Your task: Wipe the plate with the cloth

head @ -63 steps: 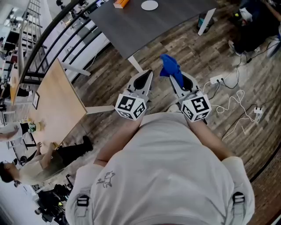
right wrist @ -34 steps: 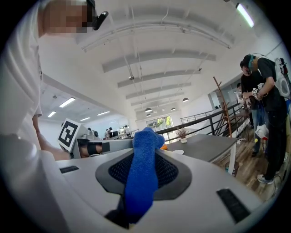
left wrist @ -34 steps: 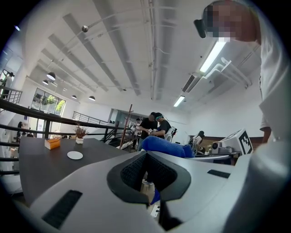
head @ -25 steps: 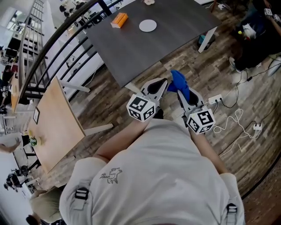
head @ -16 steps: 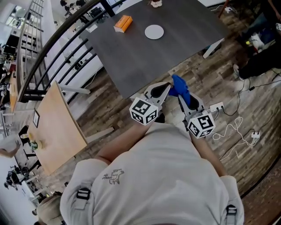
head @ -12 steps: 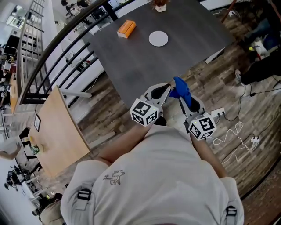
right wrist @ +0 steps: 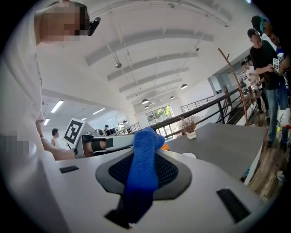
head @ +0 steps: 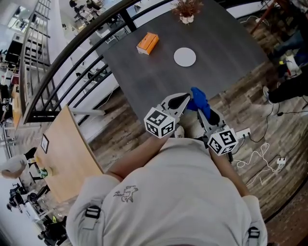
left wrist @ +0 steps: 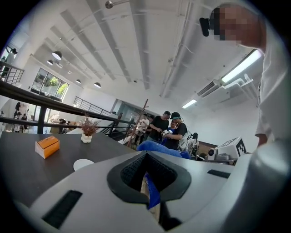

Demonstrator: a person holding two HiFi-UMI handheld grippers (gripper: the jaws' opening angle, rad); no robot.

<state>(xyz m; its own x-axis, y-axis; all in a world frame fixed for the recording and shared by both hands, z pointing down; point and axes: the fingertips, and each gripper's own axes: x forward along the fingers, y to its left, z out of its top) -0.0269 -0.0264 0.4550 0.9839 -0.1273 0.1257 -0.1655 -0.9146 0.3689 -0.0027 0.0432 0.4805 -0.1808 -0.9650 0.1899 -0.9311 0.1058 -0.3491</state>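
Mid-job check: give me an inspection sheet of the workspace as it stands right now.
Surface: dark table, bare apart from three things.
Job's things: white plate lies on the table; blue cloth hangs from the right claw.
Clutter: orange box left of the plate; potted plant beyond it.
Claws: right claw shut on the cloth; left claw shut beside it, holding nothing; both at the near table edge, short of the plate.
Cables: white cables and a power strip on the wood floor at the right.
Surroundings: black railing and a light wooden table at the left; people stand beyond the table.
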